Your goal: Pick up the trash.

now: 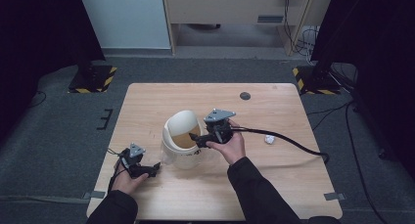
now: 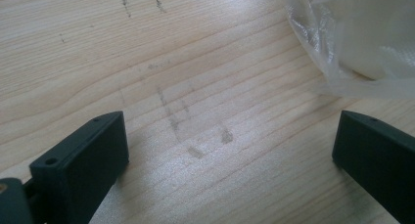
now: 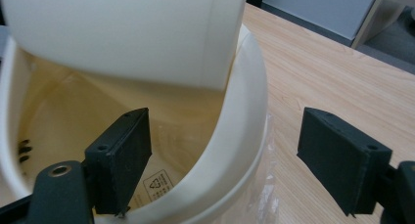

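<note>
Cream bin (image 1: 182,138) upright on table (image 1: 274,185) — mouth facing right gripper (image 1: 201,140)

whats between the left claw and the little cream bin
Bare wood of the table, then the clear plastic bag around the bin, per the left gripper view; left claw open.

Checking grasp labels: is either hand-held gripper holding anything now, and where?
Nothing held. The right hand-held gripper straddles the bin's rim, jaws open and not pressing it. The left hand-held gripper is open over the bare table.
</note>
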{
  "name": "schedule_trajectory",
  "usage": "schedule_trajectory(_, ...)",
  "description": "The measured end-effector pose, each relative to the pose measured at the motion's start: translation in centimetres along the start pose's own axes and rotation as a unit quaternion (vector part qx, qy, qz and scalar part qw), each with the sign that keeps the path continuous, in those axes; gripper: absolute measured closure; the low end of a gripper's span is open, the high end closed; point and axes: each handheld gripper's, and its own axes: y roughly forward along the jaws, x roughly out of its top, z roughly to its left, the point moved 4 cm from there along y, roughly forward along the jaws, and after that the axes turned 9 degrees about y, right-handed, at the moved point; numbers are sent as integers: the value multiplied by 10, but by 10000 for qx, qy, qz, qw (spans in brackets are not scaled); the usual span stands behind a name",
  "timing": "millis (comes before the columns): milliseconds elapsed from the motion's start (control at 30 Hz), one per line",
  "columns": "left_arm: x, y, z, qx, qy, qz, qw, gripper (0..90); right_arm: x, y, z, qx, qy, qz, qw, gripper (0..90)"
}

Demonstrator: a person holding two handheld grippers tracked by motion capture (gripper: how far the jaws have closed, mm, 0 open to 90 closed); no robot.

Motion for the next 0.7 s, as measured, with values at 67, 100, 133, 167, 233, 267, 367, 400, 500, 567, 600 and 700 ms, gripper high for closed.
schedule_trajectory(67,0,0,0,0,-1,-2,10000,0,1,-3,0,8,-21,-10,10000,203)
schedule_trajectory(100,0,0,0,-1,1,-1,10000,0,2,-7,1,10,-37,-36,10000,204)
schedule_trajectory(133,0,0,0,-2,0,-3,10000,0,5,-15,1,19,-33,-121,9999,204)
schedule_trajectory(167,0,0,0,-2,0,-3,10000,0,5,-15,1,19,-33,-121,9999,204)
schedule_trajectory(233,0,0,0,-2,1,-2,10000,0,9,-23,2,50,-22,-216,9998,203)
schedule_trajectory(267,0,0,0,-2,1,-3,10000,0,11,-28,2,50,-31,-263,9996,202)
schedule_trajectory(367,0,0,0,1,2,-3,10000,0,15,-39,0,7,-86,-309,9995,195)
schedule_trajectory(400,0,0,0,1,1,-3,10000,0,16,-44,0,-16,-112,-327,9994,191)
schedule_trajectory(500,0,0,-1,1,1,-3,10000,0,17,-56,-2,-41,-93,-370,9993,188)
schedule_trajectory(567,0,0,-1,1,-1,-3,10000,0,16,-62,-4,-43,-17,-418,9991,188)
schedule_trajectory(600,0,0,-1,0,0,-3,10000,0,14,-68,-7,-99,6,-437,9990,188)
schedule_trajectory(700,0,0,-1,1,-1,-4,10000,0,10,-74,-11,-138,38,-447,9989,188)
